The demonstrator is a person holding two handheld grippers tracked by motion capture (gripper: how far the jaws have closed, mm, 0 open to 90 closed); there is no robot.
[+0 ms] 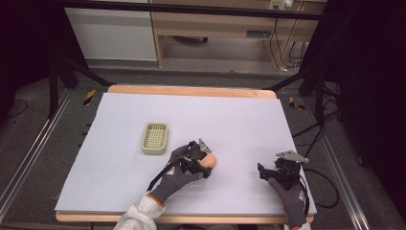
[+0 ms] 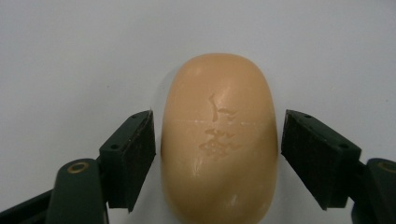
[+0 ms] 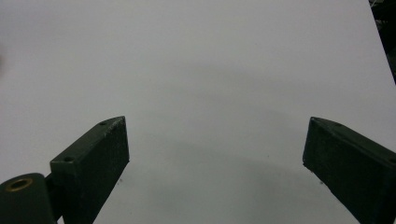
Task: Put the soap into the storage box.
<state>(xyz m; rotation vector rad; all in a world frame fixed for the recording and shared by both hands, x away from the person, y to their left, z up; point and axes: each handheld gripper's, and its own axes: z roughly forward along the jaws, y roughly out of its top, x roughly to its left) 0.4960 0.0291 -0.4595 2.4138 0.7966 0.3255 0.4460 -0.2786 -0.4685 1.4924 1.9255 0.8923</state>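
In the high view, the bench (image 1: 119, 143) is covered with a pale sheet. A small green soap dish (image 1: 155, 138) lies left of the middle, empty as far as I can see. The left tongs (image 1: 205, 160) are low over the bench, near the dish but apart from it, and an orange soap bar (image 1: 210, 160) shows at their tip. The gloved left hand (image 1: 178, 178) reaches forward and to the right, with the forearm coming up from the bottom edge. The right tongs (image 1: 263, 171) rest near the right front part of the bench, well apart from the soap, and the right hand (image 1: 290, 194) is behind them.

In the left gripper view, the soap bar (image 2: 219, 140) lies on the sheet between the two jaws. The left tongs (image 2: 217, 154) are narrow around it: the left pad seems to touch its side, while the right pad is just beside it, perhaps with a thin gap. I judge that the grip is not firm yet. The soap is rounded and smooth, so if the jaws press unevenly it could slip forward out of them, or turn during lifting.

In the right gripper view, the right tongs (image 3: 215, 158) are wide apart and hold nothing, with bare sheet between the jaws.
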